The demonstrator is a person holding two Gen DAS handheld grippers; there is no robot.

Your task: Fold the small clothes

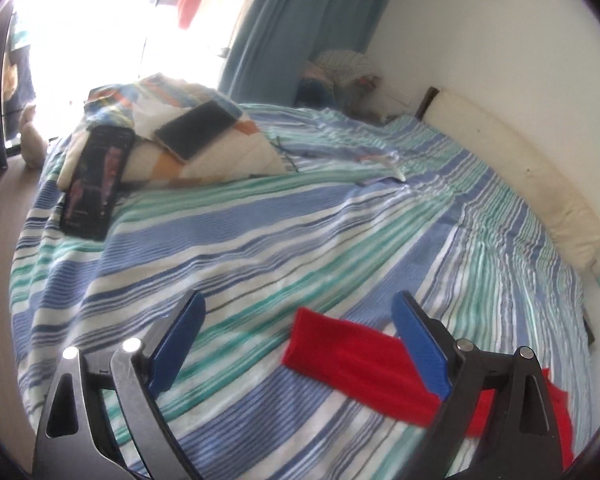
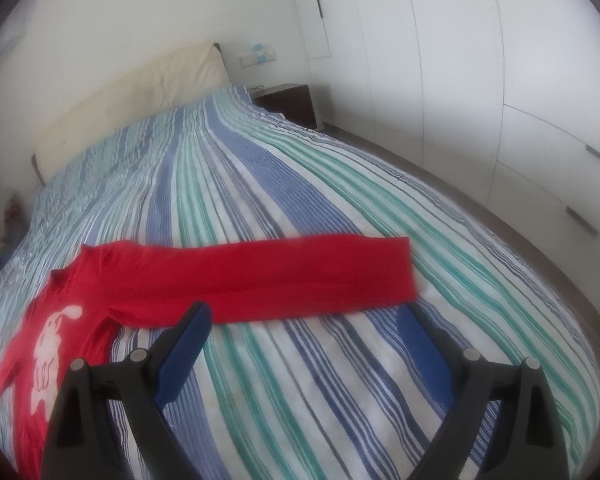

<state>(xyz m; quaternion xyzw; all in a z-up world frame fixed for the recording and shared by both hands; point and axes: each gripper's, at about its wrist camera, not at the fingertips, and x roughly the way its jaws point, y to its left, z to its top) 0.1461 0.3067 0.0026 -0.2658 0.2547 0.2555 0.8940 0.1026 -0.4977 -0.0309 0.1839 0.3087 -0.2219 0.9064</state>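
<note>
Garment: a red top (image 2: pixel 228 280) is laid flat on the striped bed (image 2: pixel 340 380), one sleeve (image 2: pixel 320 276) stretched sideways.
Handling: judged light, soft, limp; best pinched at cuff or hem.
Left gripper (image 1: pixel 300 344): jaws spread wide, nothing held.
Right gripper (image 2: pixel 304 344): jaws wide apart, empty.

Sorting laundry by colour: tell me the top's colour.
Red top with a white print; clearest in the right wrist view.

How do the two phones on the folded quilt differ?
The black smartphone with the lit screen leans upright off the patchwork quilt's near edge, foot on the striped bedspread; the dark-screened smartphone lies flat on top, screen off. Both are slim dark rectangles.
</note>
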